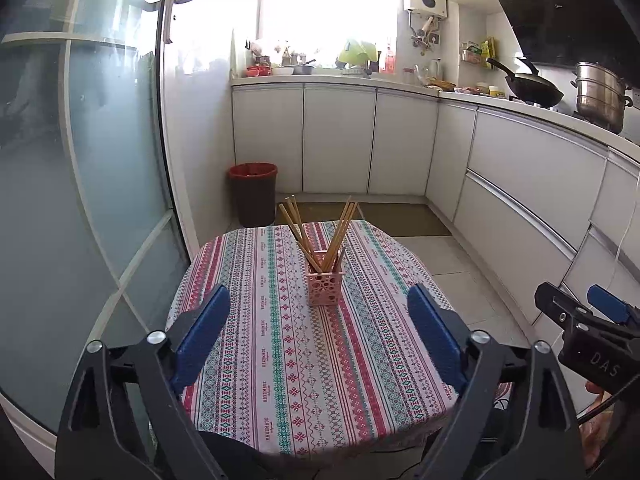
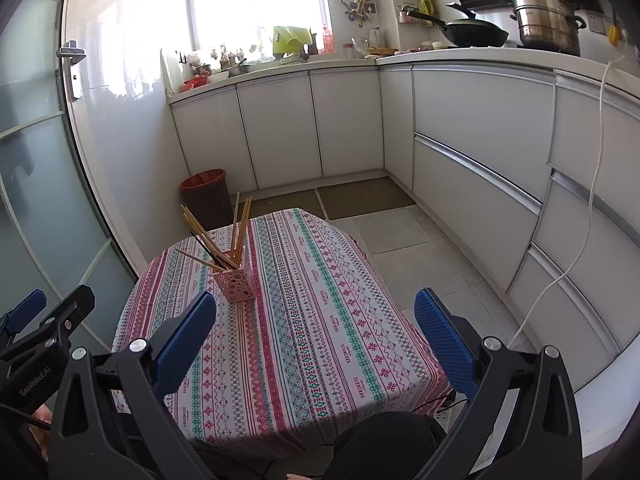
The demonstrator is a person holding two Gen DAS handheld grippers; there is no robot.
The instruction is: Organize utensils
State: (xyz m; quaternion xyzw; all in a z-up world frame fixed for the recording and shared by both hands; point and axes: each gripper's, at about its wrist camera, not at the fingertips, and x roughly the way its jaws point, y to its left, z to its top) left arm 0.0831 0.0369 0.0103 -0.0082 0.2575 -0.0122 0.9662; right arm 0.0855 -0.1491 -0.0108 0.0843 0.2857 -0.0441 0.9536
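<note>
pink perforated plastic holder (image 1: 325, 284), square and kinda tall, sits on the small table with the striped, patterned red-green-white tablecloth (image 1: 280, 360), and it's already got a bunch of wooden chopsticks (image 1: 316, 232) standing in it, fanned into two leaning groups. there's at least one darker stick in there too, easier to spot from the right wrist view. so honestly this looks pretty much done to me: i can't see a single loose utensil on the cloth in either view. if anything's left, it'd be tidying the fan so they lean the same way, but that's my guess, nothing in view says it's needed.

the tongs: the left gripper (image 1: 320, 332) has its blue pads spread wide with nothing between them, just tablecloth showing through the gap. the right gripper (image 2: 316, 336) is the same deal, pads well apart and empty. neither one is touching anything.

where the holder sits relative to them: from the left wrist view it's straight ahead, centred in the gap between the two pads but farther out on the table, clear of the tips. from the right wrist view the same holder (image 2: 236, 282) is ahead and off to the left, just past the left pad's tip, not lined up with the gap. the holder is upright, roughly mid-table toward the far side.
</note>
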